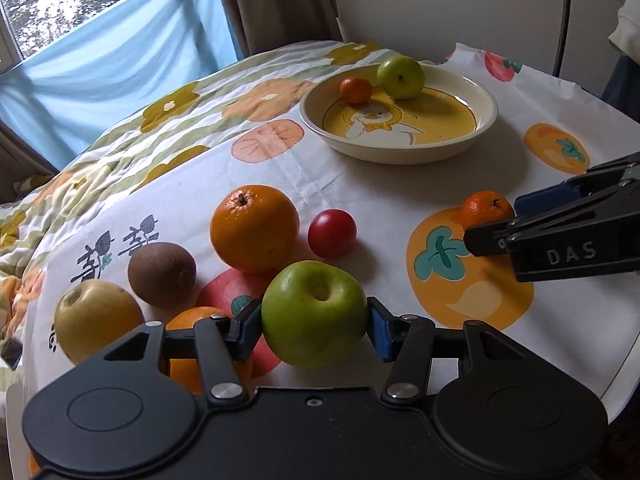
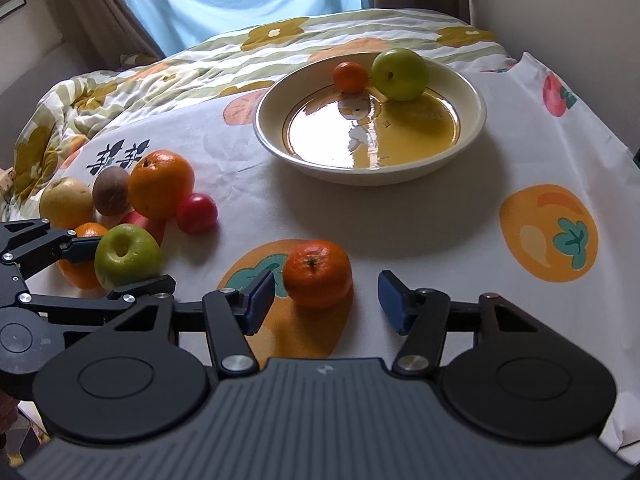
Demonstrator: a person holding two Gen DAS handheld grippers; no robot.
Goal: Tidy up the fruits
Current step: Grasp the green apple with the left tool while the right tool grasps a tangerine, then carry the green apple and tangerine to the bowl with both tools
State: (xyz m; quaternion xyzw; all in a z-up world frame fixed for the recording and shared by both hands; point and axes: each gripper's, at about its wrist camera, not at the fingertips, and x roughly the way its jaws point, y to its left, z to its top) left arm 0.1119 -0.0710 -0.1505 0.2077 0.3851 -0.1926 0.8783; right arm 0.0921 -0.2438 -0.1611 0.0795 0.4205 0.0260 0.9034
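1. Green apple (image 1: 314, 312) sits on the cloth (image 1: 380, 200), and the blue pads of your left gripper (image 1: 314, 322) squeeze it on both sides.
2. Your right gripper (image 2: 326, 300) has its fingers apart around the small orange (image 2: 318, 278). One pad is just beside it; the other is not touching.
3. Only your right view shows that gap.
4. The plate (image 1: 486, 118) holds two fruits.

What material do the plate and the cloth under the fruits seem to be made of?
The plate looks like glazed ceramic: a glossy surface that mirrors the window light, and a thick cream rim. It may also be melamine. The cloth looks like a matte woven fabric, perhaps cotton: soft creases and a flat printed pattern.
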